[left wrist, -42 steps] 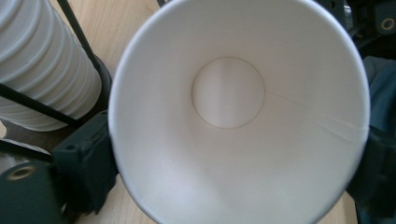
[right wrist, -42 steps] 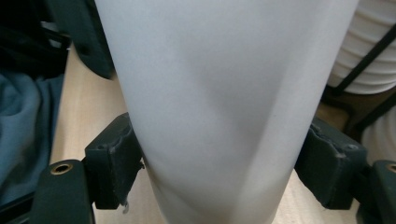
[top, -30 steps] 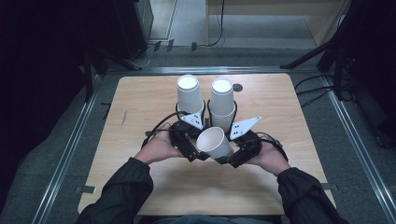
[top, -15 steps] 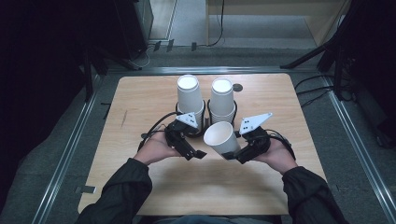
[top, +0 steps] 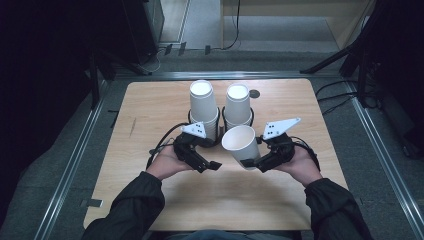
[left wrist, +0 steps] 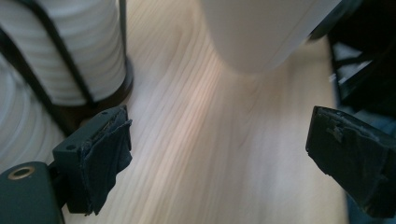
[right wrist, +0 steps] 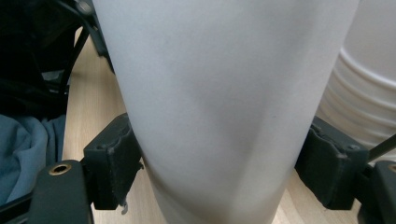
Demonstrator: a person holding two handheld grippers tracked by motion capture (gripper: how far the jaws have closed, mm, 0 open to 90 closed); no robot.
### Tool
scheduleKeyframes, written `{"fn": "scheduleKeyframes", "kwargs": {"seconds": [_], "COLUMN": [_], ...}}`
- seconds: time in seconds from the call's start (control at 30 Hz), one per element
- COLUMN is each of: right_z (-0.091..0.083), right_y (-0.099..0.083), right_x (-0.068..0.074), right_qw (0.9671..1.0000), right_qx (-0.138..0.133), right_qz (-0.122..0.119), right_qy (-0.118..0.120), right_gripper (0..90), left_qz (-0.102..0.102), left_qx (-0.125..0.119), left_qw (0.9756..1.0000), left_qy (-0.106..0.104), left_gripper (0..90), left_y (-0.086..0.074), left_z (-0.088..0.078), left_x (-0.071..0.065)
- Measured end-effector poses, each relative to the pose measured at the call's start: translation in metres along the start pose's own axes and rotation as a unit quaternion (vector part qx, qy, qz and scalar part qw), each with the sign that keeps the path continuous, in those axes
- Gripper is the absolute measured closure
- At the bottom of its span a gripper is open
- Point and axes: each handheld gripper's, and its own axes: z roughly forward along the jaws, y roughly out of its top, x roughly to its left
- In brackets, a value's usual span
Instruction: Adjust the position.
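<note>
Right gripper view: fingers (right wrist: pixel 113 163) pinch smooth white, seemingly paper cup (right wrist: pixel 224 107); left gripper (left wrist: pixel 219 154) spread

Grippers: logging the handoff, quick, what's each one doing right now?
Left gripper: open, just been closing slightly, nothing between its fingers.
Right gripper: shut on the cup.

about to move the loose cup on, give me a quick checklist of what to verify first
1. Right tongs grip the paper cup: ok, both pads press its wall.
2. Left tongs free of the cup: ok, jaws wide, nothing between them, just been closing slightly.
3. Cup wall undamaged: not ok, slightly dented between the pads.
4. Cup clear of the two cup stacks: ok, apart in the high view.
5. Cup empty: ok, inside looks bare.
6. Stacks seated in their black wire holders: cannot tell fully.
</note>
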Motion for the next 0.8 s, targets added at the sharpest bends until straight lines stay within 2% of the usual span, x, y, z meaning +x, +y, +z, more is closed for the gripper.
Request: {"fn": "scheduleKeyframes", "kwargs": {"seconds": [0.13, 0.23, 0.43, 0.6, 0.8], "right_z": [-0.001, 0.001, 0.007, 0.012, 0.02], "right_y": [0.002, 0.003, 0.006, 0.007, 0.008], "right_x": [0.001, 0.003, 0.006, 0.009, 0.012], "right_qw": [1.0, 1.0, 0.9998, 0.9997, 0.9993], "right_qx": [-0.007, -0.007, -0.007, -0.006, 0.002], "right_qz": [0.002, -0.002, -0.003, -0.005, -0.007], "right_qy": [0.003, 0.006, 0.017, 0.024, 0.037], "right_gripper": [21.5, 21.5, 21.5, 21.5, 21.5], "left_qz": [-0.01, -0.019, -0.013, -0.011, -0.017], "left_qx": [-0.039, -0.054, -0.058, -0.071, -0.084], "left_qw": [0.9991, 0.9981, 0.998, 0.9971, 0.9958], "left_qy": [-0.012, -0.021, -0.021, -0.025, -0.032], "left_gripper": [6.7, 4.5, 3.3, 3.3, 3.3], "left_y": [0.004, 0.008, 0.013, 0.017, 0.02], "left_z": [-0.006, -0.006, -0.001, 0.002, 0.005], "left_x": [-0.003, -0.005, -0.008, -0.013, -0.014]}}
